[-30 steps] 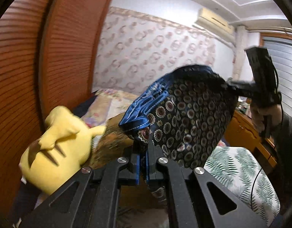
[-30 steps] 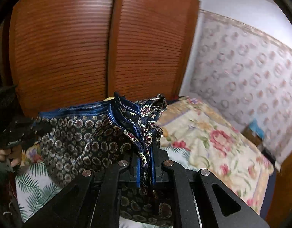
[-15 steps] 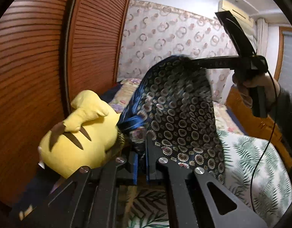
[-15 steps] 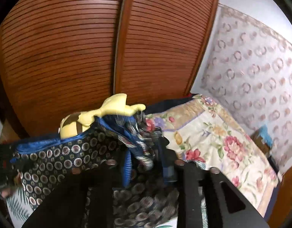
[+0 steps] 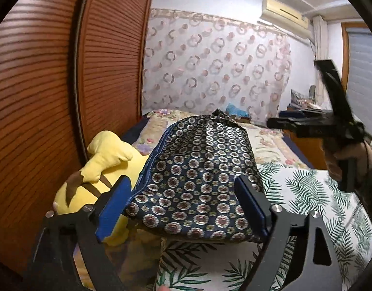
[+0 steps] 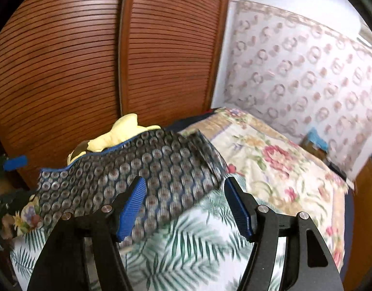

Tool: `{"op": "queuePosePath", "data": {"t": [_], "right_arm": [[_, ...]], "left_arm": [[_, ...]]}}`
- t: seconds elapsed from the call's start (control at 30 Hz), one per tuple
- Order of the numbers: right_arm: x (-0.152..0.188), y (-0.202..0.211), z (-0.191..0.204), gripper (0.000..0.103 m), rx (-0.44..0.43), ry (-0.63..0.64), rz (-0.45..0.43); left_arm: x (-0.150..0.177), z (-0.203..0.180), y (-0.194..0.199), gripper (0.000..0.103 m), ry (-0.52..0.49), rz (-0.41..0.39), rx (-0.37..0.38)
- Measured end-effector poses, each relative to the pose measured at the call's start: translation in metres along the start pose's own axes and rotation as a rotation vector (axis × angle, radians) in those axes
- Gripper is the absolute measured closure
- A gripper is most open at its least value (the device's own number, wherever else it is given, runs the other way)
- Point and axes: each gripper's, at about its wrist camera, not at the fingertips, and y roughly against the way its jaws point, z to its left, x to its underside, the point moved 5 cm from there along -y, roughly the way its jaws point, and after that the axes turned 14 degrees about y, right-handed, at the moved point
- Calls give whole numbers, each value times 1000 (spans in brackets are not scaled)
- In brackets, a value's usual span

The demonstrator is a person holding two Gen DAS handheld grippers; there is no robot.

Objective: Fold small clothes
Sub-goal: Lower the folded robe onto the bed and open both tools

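We see the dark blue patterned garment (image 5: 200,177) lying folded on the bed, its left edge draped against the yellow plush toy (image 5: 98,169) and its near part resting on the palm-leaf sheet (image 5: 307,194). Our left gripper (image 5: 183,208) has just been opening; its blue pads (image 5: 113,208) now stand wide apart on either side of the garment's near edge, not pressing it. Our right gripper (image 6: 183,206) has also just been opening, its fingers spread above the garment's near right corner and the leaf sheet, holding nothing. In the left view the right gripper (image 5: 307,123) hovers to the right, gripped by a hand (image 5: 341,160). A floral quilt (image 6: 270,160) lies farther back, by the slatted wooden wardrobe doors (image 6: 89,60).
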Motion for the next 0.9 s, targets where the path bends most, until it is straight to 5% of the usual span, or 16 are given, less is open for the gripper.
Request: {"op": "queuePosePath", "data": {"t": [0.5,0.63,0.9], "right_arm": [[87,113,50,33,145,-171,-23],[101,137,62,21,181,-224,-38],[117,200,81,19,335,-316,-77]], "left_arm": [[31,-83,18,15,-101,38,139],[43,-105,22,15,-140,47,151],[49,-145,39,15,-169,49,200]]}}
